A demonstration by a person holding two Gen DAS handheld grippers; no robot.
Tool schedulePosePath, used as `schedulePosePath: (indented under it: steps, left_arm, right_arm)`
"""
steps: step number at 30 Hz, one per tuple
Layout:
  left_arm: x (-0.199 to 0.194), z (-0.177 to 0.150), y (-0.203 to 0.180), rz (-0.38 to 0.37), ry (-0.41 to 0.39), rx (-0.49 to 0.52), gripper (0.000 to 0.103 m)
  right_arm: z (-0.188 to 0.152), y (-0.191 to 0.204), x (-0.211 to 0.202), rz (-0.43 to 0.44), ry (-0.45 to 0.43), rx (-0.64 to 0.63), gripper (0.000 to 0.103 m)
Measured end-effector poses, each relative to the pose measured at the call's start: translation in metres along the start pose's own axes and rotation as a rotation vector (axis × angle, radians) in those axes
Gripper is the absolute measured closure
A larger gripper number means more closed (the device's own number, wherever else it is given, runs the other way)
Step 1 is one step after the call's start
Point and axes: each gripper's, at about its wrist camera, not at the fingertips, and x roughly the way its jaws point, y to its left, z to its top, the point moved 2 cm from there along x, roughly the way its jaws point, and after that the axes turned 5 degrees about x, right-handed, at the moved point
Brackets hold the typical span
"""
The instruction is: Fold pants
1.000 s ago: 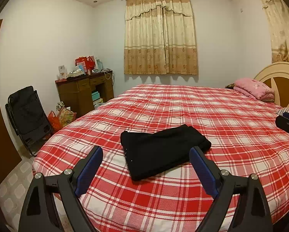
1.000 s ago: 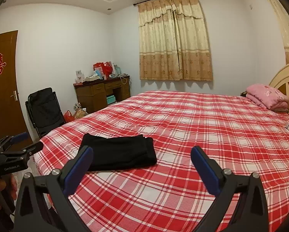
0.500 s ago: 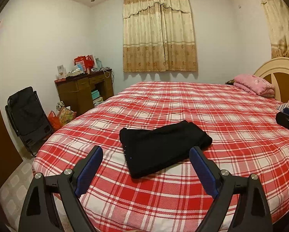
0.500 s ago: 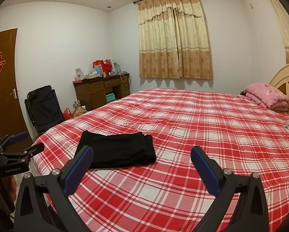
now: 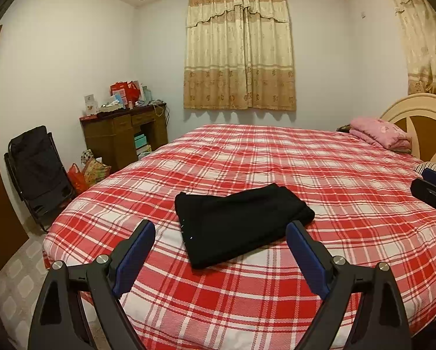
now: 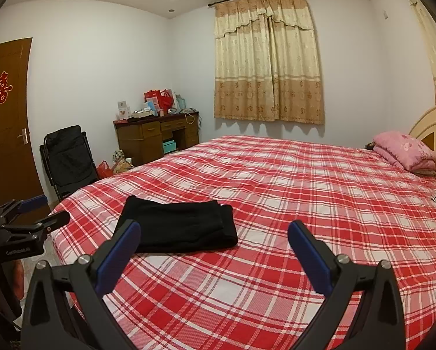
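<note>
Black pants (image 5: 238, 223) lie folded into a compact rectangle on the red plaid bed (image 5: 320, 180), near its foot end. My left gripper (image 5: 220, 242) hovers open above the bed's near edge, just short of the pants, holding nothing. In the right wrist view the same pants (image 6: 180, 227) lie ahead and to the left. My right gripper (image 6: 213, 243) is open and empty, off to the right of them. The right gripper (image 5: 432, 191) shows at the left wrist view's right edge, and the left gripper (image 6: 28, 224) at the right wrist view's left edge.
A pink folded blanket (image 6: 404, 150) rests by the headboard (image 5: 422, 122). Left of the bed stand a wooden desk (image 5: 124, 137) with clutter, a black folding chair (image 5: 40, 172), bags on the floor (image 5: 89, 169) and a brown door (image 6: 5, 122). Curtains (image 5: 238, 49) cover the far window.
Both grippers have drifted slightly, so the views tilt down a little. The pants lie as before and both grippers stay open.
</note>
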Motion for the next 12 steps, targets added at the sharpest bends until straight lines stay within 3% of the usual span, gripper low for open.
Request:
schedulePosePath:
  steps: [12]
  left_arm:
    - [0.0026, -0.0069, -0.0067, -0.031, -0.001, 0.038, 0.011]
  right_arm:
    - [-0.0049, 0.0031, 0.005, 0.014, 0.027, -0.016, 0.0]
